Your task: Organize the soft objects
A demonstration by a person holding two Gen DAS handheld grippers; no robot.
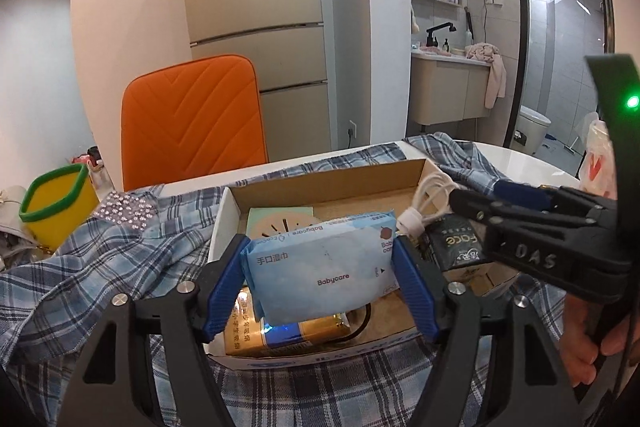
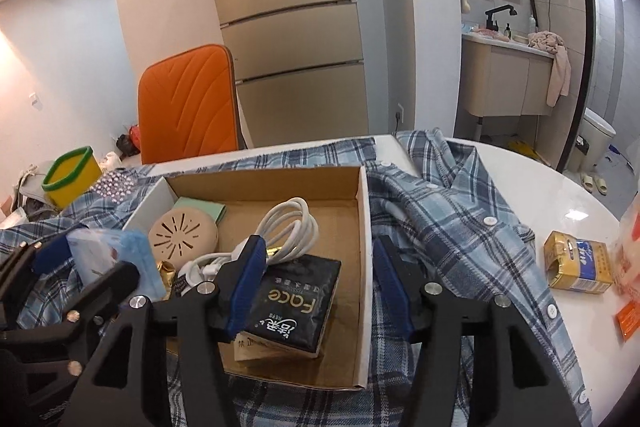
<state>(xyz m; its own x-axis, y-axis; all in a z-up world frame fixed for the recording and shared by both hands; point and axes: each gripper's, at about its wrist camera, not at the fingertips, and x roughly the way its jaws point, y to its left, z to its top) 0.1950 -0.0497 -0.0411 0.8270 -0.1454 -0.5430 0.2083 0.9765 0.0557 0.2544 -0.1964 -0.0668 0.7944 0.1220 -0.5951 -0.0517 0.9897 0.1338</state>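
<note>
My left gripper is shut on a light blue Babycare wet wipes pack and holds it over the open cardboard box. The pack also shows at the left of the right wrist view. My right gripper is open and empty above the box's right side, over a black Face tissue pack. In the left wrist view the right gripper comes in from the right. The box also holds a white cable, a round beige disc and a gold carton.
A blue plaid shirt lies under and around the box on the white table. A yellow carton and an orange-printed bag sit at the right. A yellow bin and an orange chair stand beyond the table.
</note>
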